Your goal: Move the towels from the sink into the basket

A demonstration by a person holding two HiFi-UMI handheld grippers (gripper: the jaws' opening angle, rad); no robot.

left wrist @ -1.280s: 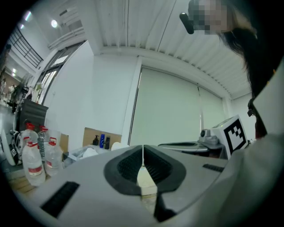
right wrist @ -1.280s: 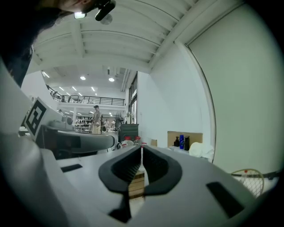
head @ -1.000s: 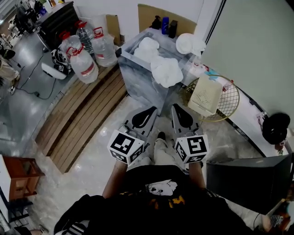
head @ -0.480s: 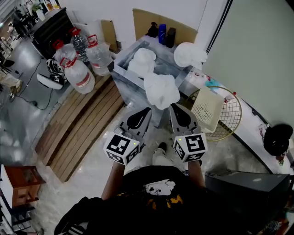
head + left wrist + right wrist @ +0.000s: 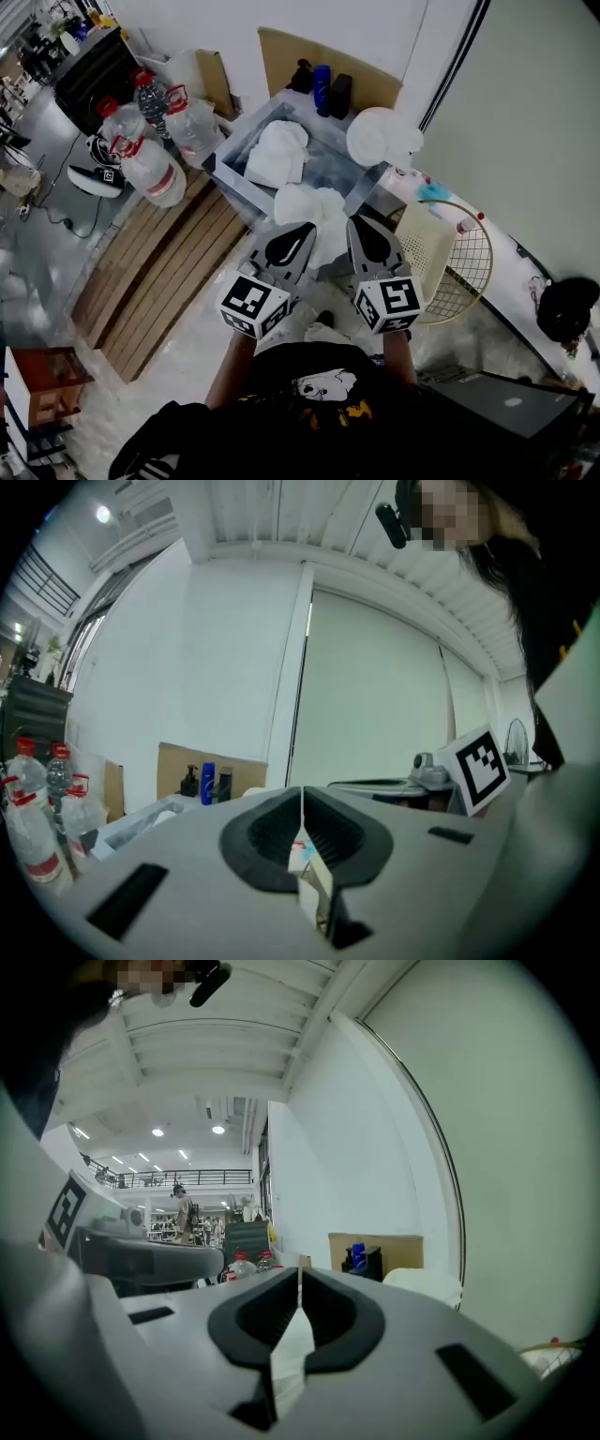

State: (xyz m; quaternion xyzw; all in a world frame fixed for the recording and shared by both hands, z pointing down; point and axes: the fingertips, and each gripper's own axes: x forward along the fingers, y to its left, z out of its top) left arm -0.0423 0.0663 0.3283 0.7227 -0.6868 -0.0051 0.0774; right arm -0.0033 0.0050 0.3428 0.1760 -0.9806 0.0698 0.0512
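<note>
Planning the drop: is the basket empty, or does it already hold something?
Not empty. In the head view a cream perforated box lies tilted inside the wire basket, covering its left part; the rest shows bare mesh.

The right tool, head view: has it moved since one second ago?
Yes. The right tool has come toward the sink: its tip is now beside the white towel at the sink's near edge; earlier a gap lay between.
</note>
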